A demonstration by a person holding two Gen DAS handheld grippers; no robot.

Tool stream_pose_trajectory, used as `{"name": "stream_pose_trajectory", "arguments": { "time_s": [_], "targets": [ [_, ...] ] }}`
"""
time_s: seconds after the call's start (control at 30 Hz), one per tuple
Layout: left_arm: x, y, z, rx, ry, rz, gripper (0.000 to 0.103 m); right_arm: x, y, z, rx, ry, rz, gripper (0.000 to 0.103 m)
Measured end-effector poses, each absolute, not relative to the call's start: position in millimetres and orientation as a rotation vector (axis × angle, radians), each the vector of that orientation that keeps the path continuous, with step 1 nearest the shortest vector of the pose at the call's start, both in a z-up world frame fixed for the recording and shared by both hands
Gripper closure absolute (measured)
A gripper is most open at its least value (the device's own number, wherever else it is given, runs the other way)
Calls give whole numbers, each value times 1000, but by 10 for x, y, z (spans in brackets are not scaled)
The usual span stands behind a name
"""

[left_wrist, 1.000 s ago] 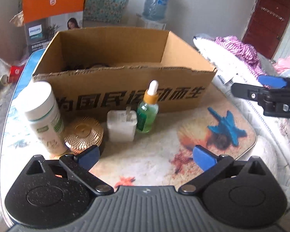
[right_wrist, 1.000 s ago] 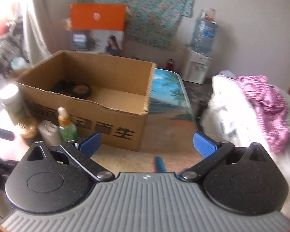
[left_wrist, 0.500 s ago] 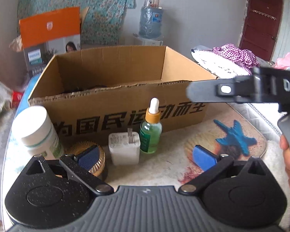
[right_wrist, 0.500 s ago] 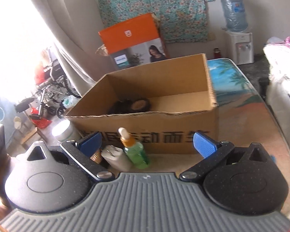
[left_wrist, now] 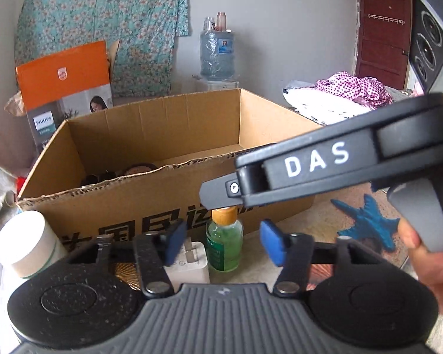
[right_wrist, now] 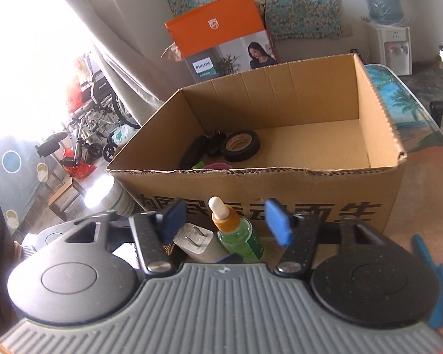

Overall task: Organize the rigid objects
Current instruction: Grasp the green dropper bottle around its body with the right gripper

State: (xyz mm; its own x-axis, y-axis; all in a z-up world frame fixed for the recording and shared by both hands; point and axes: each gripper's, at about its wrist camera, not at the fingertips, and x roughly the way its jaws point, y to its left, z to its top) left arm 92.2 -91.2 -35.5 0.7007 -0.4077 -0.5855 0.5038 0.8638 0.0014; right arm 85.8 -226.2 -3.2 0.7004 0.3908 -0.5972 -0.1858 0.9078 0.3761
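An open cardboard box (left_wrist: 162,183) stands on the table; it also shows in the right wrist view (right_wrist: 339,177). Inside it lie a black tape roll (right_wrist: 241,145) and other dark items. In front of the box stand a green dropper bottle (right_wrist: 239,236), a white plug adapter (right_wrist: 196,240), a gold round lid (left_wrist: 127,274) and a white jar (left_wrist: 26,244). My right gripper (right_wrist: 226,221) is open, its blue pads either side of the dropper bottle's top without touching. My left gripper (left_wrist: 221,242) is open, low, just in front of the bottle (left_wrist: 224,242) and adapter (left_wrist: 189,262).
An orange Philips carton (right_wrist: 221,35) stands behind the box. A blue starfish print (left_wrist: 366,221) marks the table mat on the right. The right gripper's body (left_wrist: 339,159) crosses the left wrist view above the bottle. A water dispenser and a bed with clothes lie beyond.
Both grippers' jaws have narrowed but stay open. My right gripper has swung left from the table's right side to over the dropper bottle. My left gripper has moved closer to the objects.
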Motion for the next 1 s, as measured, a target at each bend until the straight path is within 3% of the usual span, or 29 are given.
{"name": "stream_pose_trajectory", "arguments": {
  "time_s": [0.1, 0.23, 1.0],
  "targets": [
    [960, -915, -357, 155, 614, -518, 62, 933, -2230, -60, 298, 744, 330, 69],
    [1007, -937, -373, 148, 627, -537, 65, 972, -2206, -83, 303, 752, 343, 83],
    [918, -1045, -532, 46, 695, -598, 62, 810, -2498, -41, 301, 752, 317, 84]
  ]
}}
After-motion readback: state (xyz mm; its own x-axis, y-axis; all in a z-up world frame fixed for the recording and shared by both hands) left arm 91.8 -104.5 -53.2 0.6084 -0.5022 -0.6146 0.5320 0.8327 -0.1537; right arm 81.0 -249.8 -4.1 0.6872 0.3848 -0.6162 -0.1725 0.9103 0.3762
